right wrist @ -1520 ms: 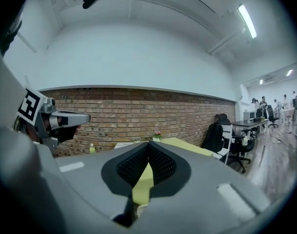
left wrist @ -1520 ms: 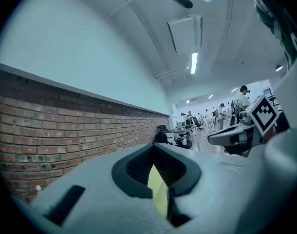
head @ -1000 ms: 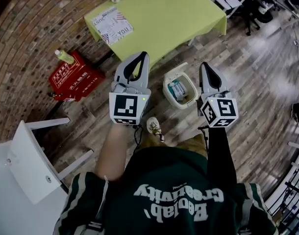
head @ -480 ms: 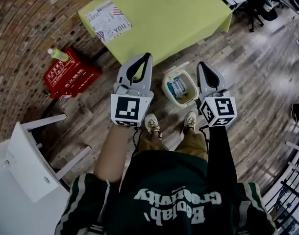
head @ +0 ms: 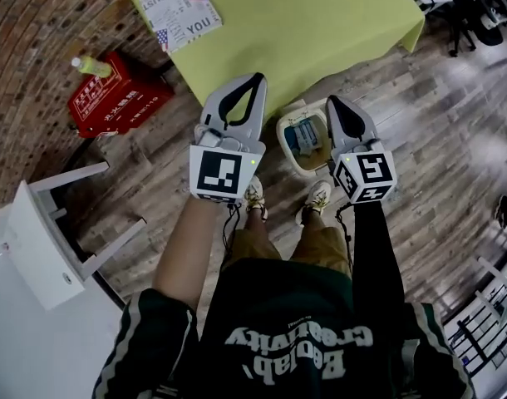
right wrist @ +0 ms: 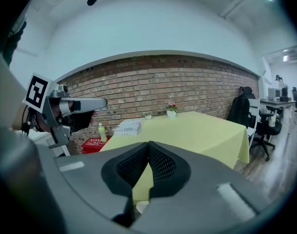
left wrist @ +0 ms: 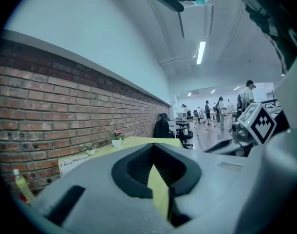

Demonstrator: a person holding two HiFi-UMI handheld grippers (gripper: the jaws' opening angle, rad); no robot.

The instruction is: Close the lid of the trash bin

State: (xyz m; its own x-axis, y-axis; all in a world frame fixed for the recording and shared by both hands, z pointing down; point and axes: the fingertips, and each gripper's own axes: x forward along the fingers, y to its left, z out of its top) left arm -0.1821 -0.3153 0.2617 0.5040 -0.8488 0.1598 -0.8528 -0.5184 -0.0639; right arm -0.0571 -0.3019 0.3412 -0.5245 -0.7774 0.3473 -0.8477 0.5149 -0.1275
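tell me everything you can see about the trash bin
The trash bin is a small cream bin, plastic by its look, with a rounded rectangular mouth. It stands upright on the wooden floor beside the green-clothed table, just ahead of the person's shoes. It is open, bluish contents showing inside; its lid seems tipped back toward the table.

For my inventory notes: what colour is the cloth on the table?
Yellow-green; the head view shows the tablecloth best.

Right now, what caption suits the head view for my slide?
Left gripper and right gripper, both shut, held above the open bin on the floor.
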